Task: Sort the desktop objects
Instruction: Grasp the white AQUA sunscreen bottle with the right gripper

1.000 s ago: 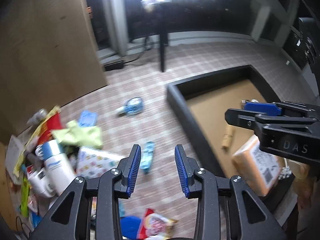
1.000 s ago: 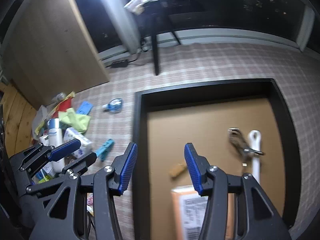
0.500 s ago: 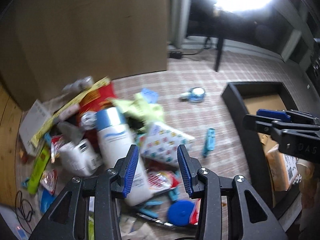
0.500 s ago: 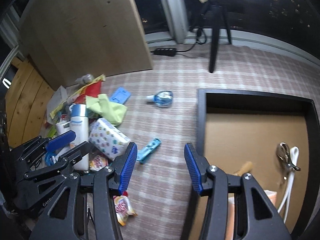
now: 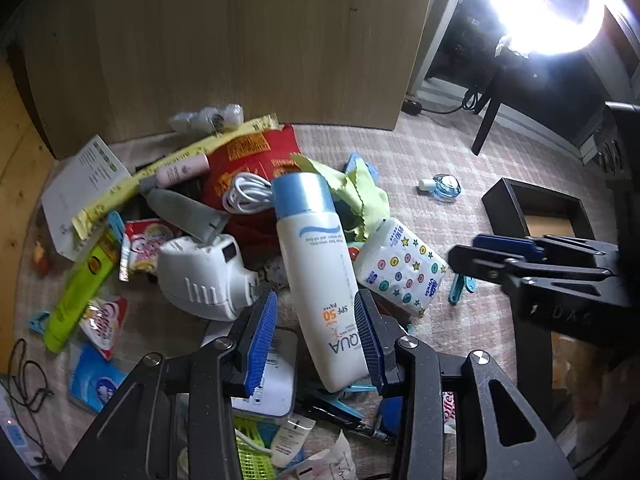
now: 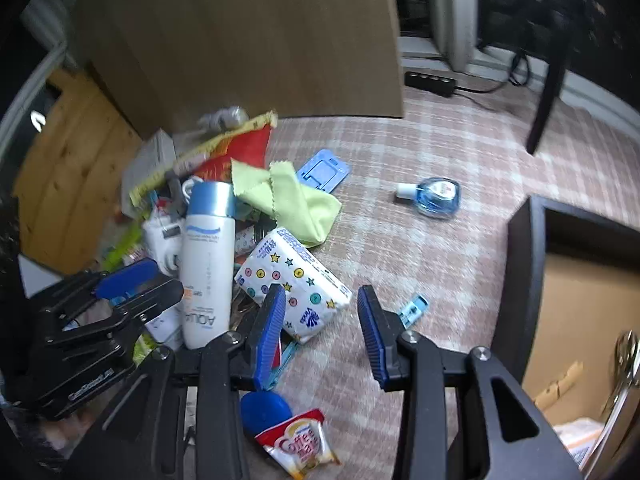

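White plastic, the sunscreen bottle [image 5: 316, 276] lies on top of the heap of clutter, its blue cap toward twelve o'clock and its base between the spread fingers of the left gripper [image 5: 316, 336], which straddle it without the pads clearly pressing on it. At three o'clock of the bottle rests the patterned tissue pack [image 6: 294, 284], partly framed by the right gripper [image 6: 322, 332], whose jaws are closing while apart, nothing yet pinched. The step in hand looks like picking the next items from the pile; the black tray [image 6: 520, 280] waits at three o'clock. The next move likely calls for lowering each gripper squarely over its item before squeezing, since the bottle may roll.
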A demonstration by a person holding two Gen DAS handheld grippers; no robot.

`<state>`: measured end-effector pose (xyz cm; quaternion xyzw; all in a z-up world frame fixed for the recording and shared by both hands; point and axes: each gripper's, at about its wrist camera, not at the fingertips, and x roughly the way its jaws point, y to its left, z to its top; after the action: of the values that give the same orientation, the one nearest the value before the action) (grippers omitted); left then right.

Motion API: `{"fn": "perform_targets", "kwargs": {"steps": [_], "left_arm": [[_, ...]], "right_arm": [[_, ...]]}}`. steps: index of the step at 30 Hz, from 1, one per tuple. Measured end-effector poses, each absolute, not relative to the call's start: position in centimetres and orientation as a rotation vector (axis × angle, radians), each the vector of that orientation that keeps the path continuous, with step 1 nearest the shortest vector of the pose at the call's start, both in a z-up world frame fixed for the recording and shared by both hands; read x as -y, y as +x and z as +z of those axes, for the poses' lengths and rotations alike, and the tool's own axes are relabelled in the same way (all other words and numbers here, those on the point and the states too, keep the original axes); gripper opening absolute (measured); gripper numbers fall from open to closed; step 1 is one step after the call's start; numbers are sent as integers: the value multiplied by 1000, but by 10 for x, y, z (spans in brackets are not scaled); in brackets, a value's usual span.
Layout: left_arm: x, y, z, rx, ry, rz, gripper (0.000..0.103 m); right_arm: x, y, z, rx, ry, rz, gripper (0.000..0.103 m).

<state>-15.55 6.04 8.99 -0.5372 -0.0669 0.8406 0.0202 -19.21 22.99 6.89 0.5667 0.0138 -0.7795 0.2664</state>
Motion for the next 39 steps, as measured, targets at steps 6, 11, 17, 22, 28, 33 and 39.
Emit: {"fn": "perform_targets", "kwargs": {"steps": [6, 11, 17, 22, 28, 33, 39], "left_arm": [[-59, -156, 84, 221, -1672, 2586, 38], [-58, -155, 80, 243, -1668, 2565, 38], [-56, -155, 72, 295, -1670, 2537, 37], [-52, -158, 69, 353, -1661, 2520, 37], [-49, -161, 65, 396, -1654, 2502, 38], [-54, -163, 58, 384, -1670, 2472, 44], [-56, -164, 52, 433, -1676, 2440, 44]], "right_arm": [[-210, -195, 74, 62, 1525, -2005, 37], [-180, -203, 66, 42, 1538, -1966, 37], [-160, -213, 48, 110, 1602, -1855, 37], [-149, -215, 43, 133, 1638, -1803, 37], [-138, -209, 29, 115, 1669, -1778, 38], [-145, -207, 22, 182, 1685, -1762, 36], [-150, -207, 24, 223, 1675, -1761, 31]]}}
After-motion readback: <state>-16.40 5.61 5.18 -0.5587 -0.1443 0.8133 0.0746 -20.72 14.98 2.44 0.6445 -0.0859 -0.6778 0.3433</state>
